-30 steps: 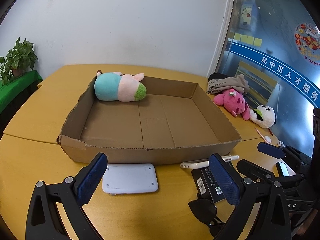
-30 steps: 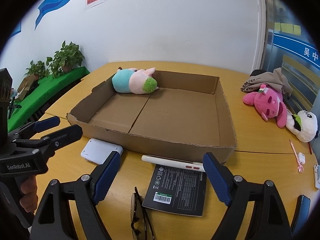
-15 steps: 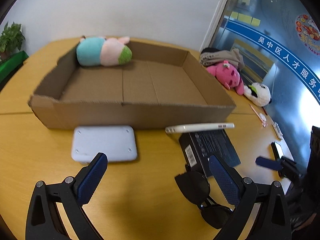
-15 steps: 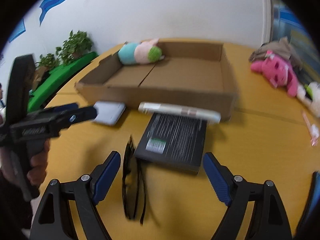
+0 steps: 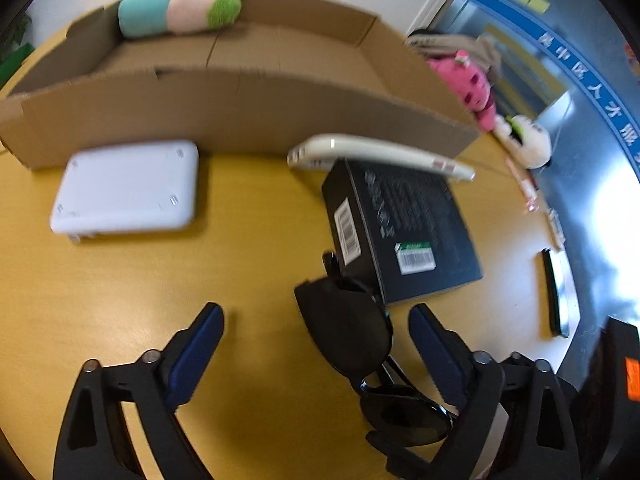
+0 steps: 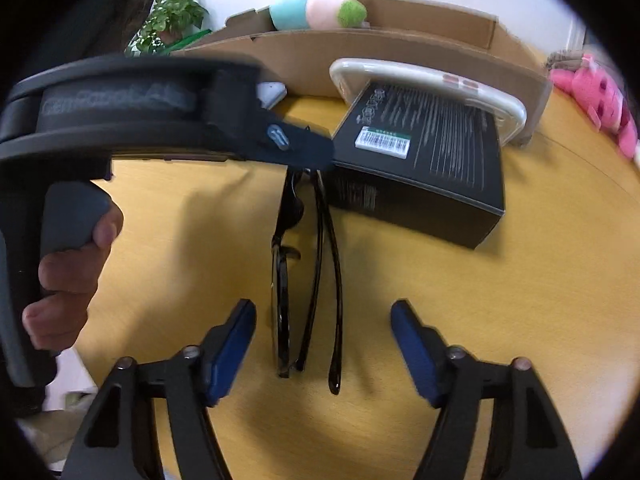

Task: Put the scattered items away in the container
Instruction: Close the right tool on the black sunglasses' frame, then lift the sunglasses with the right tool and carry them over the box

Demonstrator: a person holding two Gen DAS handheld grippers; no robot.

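Black sunglasses [image 6: 308,264] lie folded on the yellow table, also in the left wrist view [image 5: 356,340]. My right gripper [image 6: 324,344] is open, low over the table, with the glasses between its blue pads. My left gripper [image 5: 316,344] is open too, the glasses just inside its right finger; it crosses the right wrist view [image 6: 160,116] from the left. A black box [image 5: 400,224] with a white phone [image 5: 380,156] on its far end lies before the cardboard box [image 5: 240,108], which holds a teal and pink plush [image 5: 180,8].
A white flat device [image 5: 128,188] lies by the box's front wall. A pink plush [image 5: 468,80], a panda plush [image 5: 524,140], a pen [image 5: 524,184] and a dark phone [image 5: 554,292] lie at the right. A potted plant [image 6: 168,20] stands at the far left.
Both grippers have dropped lower and moved forward toward the sunglasses, which now lie between the right gripper's fingers. The left gripper has swung in from the left above them.
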